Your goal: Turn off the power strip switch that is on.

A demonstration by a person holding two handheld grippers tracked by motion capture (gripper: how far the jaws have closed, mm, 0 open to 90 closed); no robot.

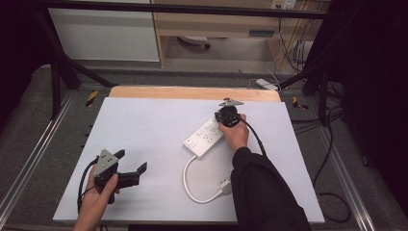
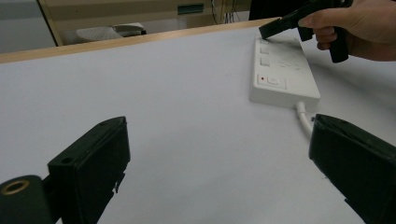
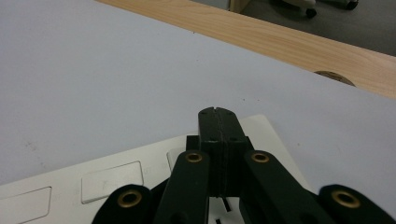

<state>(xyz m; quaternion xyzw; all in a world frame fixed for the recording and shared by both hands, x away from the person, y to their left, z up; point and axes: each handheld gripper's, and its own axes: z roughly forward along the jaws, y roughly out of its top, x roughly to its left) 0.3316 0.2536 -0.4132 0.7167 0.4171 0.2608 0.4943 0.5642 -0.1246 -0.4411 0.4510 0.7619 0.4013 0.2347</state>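
Note:
A white power strip [image 1: 205, 137] lies diagonally near the middle of the white table; its white cable [image 1: 192, 185] loops toward the front and ends in a plug [image 1: 224, 185]. My right gripper [image 1: 222, 117] hovers over the strip's far end, jaws pressed together with nothing between them [image 3: 218, 122]. The left gripper view shows the strip [image 2: 281, 74] with a red-marked switch, and the right gripper [image 2: 273, 29] above it. My left gripper [image 1: 132, 162] rests near the front left corner, jaws wide apart and empty, pointing toward the strip [image 2: 217, 163].
A wooden strip [image 1: 192, 92] borders the table's far edge. Black cables [image 1: 332, 154] run along the floor at the right, and another white power strip [image 1: 266, 84] lies on the floor beyond the table. A metal frame surrounds the table.

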